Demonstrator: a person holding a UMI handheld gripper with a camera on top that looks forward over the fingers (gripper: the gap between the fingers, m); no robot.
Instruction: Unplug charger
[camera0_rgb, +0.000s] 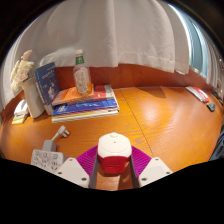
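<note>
A white and red charger (113, 152) sits between the two fingers of my gripper (113, 165), low over the wooden table (160, 115). The purple pads (86, 157) press on both its sides, so the gripper is shut on it. A white power strip (46, 157) lies on the table to the left of the fingers, with a white cable (58, 133) running off behind it. The charger is apart from the strip.
A stack of books (85, 101) lies beyond the fingers with a bottle (82, 75) behind it. A blue upright book (46, 83) and a small figure (22, 68) stand at the left. White curtains (120, 35) hang at the back. A thin object (200, 95) lies at the right.
</note>
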